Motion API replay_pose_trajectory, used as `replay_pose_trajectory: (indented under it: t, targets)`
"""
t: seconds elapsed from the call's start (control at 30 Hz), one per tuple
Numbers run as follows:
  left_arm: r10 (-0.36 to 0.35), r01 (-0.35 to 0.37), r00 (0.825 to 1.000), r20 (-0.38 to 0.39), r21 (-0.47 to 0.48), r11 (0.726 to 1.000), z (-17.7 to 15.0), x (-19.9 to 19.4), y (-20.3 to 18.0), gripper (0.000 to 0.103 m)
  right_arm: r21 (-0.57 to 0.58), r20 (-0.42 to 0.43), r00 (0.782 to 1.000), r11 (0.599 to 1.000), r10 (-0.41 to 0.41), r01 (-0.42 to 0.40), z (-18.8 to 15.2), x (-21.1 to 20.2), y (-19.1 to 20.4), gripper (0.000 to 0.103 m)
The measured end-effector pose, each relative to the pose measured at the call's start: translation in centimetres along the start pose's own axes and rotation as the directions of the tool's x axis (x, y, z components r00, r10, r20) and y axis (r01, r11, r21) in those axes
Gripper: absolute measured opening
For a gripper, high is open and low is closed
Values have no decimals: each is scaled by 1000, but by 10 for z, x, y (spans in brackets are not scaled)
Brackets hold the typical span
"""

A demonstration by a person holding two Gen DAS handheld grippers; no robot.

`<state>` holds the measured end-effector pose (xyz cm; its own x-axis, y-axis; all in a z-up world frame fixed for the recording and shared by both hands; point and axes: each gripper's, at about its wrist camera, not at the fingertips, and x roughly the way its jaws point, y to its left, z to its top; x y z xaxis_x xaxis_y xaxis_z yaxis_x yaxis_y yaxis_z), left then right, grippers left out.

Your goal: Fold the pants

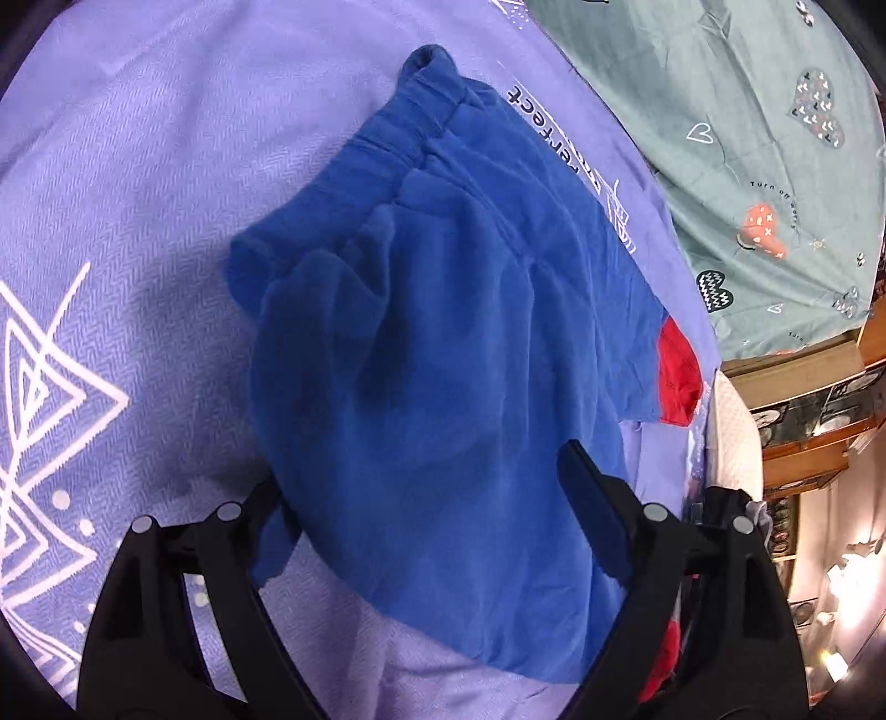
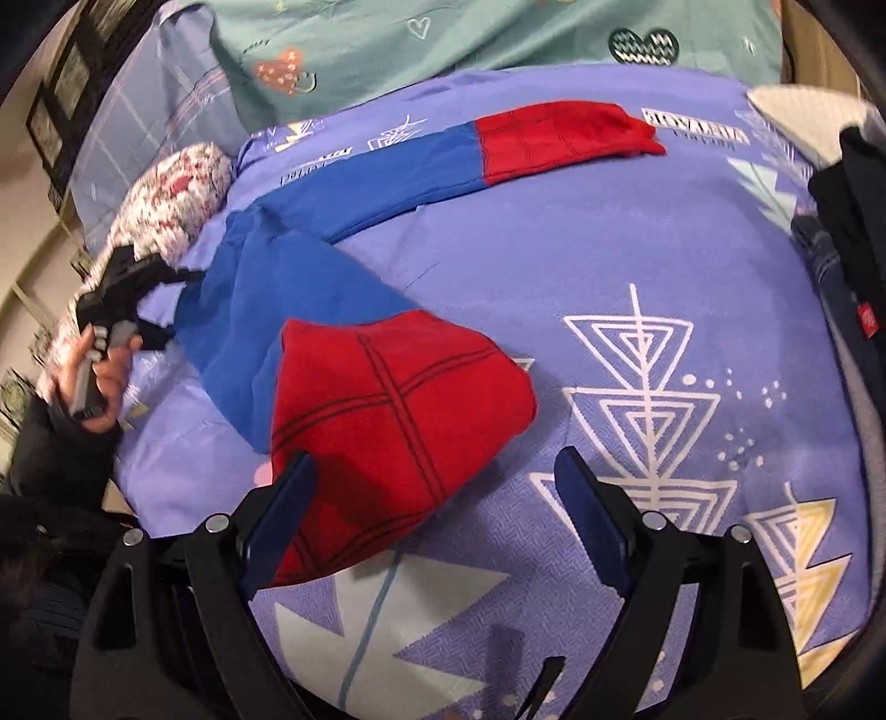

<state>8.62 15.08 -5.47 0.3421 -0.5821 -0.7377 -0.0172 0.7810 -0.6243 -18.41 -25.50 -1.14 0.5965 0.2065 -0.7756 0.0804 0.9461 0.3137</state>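
Blue-and-red pants [image 2: 354, 310] spread on the bed's purple bedsheet [image 2: 664, 249]: far leg stretched out toward the teal pillow [image 2: 443, 33], near leg bunched, red cuff [image 2: 398, 421] lying between right gripper [image 2: 437, 498] jaws. Jaws apart, nothing pinched; cuff touching the left finger only.

Left gripper [image 1: 421, 498] over the blue waist end, fabric draped across its fingers. Jaws look spread; actual pinch hidden under cloth, cannot tell.

Risks, judged from this:
- Closing right now likely grabs one layer of cuff, leaving the leg twisted.
- Bunched near leg folding in wrinkled, legs misaligned.
- Snagging bedsheet along with cuff.
- Waist slipping off if left grip is only drape.
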Motion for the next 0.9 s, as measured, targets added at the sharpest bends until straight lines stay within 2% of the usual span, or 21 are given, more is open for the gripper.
replay_pose_trajectory:
  t: [0.17,0.33,0.57,0.67,0.73,0.8,0.83,0.9]
  targets:
    - [2,-2,1000,4,-6,1000,2,-1,0,81,-56,25,993,992,-115,116,-8,-2,18,89]
    - [14,-14,1000,5,-2,1000,2,0,-3,81,-104,66,956,951,-285,291,-12,1,23,89]
    - [22,-22,1000,8,2,1000,3,1,-4,81,-82,41,938,934,-345,347,-19,8,13,89]
    - [20,-20,1000,7,-3,1000,2,1,-3,81,-88,45,938,934,-344,346,-20,6,16,89]
    - [11,-11,1000,3,-3,1000,0,0,-5,81,-95,44,948,943,-316,319,-22,3,17,89]
    - [-1,1,1000,6,10,1000,-3,-3,-9,81,-98,41,968,963,-249,252,-23,-2,21,89]
    - [-7,7,1000,12,18,1000,-4,-5,-12,81,-103,45,982,977,-184,188,-24,-8,24,89]
    - [-22,21,1000,21,47,999,-8,-10,-20,80,-131,54,994,986,-98,104,-28,-17,30,89]
